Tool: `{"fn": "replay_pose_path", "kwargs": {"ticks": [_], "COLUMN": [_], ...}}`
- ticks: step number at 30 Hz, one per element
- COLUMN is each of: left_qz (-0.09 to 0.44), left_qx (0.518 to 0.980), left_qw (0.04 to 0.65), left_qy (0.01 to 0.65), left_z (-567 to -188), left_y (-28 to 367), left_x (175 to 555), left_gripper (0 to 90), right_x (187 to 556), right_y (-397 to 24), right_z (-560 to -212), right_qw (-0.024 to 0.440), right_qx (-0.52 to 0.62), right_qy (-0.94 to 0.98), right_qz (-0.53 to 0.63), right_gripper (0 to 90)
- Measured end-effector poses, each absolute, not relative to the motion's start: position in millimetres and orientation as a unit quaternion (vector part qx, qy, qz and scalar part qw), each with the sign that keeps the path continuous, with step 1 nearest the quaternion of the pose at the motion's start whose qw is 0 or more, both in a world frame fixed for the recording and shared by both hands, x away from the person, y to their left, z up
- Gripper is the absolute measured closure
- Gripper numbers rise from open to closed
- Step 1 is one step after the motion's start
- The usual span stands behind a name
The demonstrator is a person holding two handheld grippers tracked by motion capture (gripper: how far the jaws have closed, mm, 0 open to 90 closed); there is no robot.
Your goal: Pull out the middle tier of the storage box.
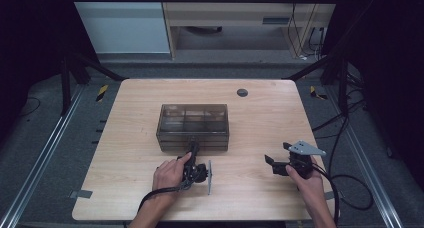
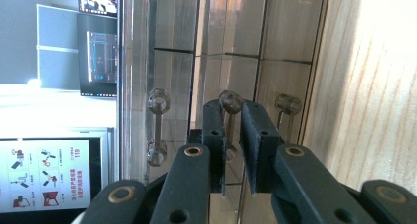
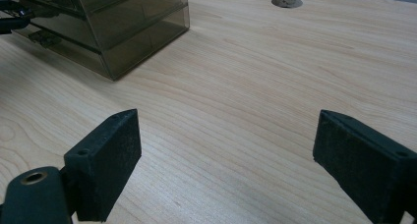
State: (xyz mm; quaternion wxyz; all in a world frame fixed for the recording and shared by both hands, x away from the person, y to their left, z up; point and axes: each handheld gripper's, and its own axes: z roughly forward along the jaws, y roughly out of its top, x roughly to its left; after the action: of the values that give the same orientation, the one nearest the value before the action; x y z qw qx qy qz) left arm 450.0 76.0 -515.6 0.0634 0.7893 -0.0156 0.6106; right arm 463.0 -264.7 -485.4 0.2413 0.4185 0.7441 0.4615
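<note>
Drawer box (image 1: 193, 121) lengthwise across table (image 1: 260, 118)

handle (image 2: 230, 117): lower end hidden behind left gripper (image 2: 233, 150) | drawer box (image 3: 105, 25): cut off at top edge

Your left claw (image 2: 232, 145) reaches forward from your left hand (image 1: 171, 171), rolled onto its side, its jaws pinched nearly together. Your right claw (image 3: 226, 170) sits level in your right hand (image 1: 306, 177), jaws spread wide apart.
</note>
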Motion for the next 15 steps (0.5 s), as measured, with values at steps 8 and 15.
{"fn": "replay_pose_path", "kwargs": {"ticks": [8,15], "left_qz": [0.612,0.612], "left_qx": [0.788,0.788], "left_qw": [0.063,0.067], "left_qy": [-0.013,-0.009], "left_z": [-516.3,-516.2], "left_y": [75.5,75.1], "left_x": [446.0,440.1], "left_gripper": [80.4,80.4], "right_x": [463.2,463.0], "right_y": [-264.4,-264.1], "right_z": [-485.3,-484.8], "right_qw": [0.242,0.242], "right_qx": [0.418,0.417], "right_qy": [0.745,0.746], "right_qz": [0.460,0.460], "right_gripper": [11.2,11.2]}}
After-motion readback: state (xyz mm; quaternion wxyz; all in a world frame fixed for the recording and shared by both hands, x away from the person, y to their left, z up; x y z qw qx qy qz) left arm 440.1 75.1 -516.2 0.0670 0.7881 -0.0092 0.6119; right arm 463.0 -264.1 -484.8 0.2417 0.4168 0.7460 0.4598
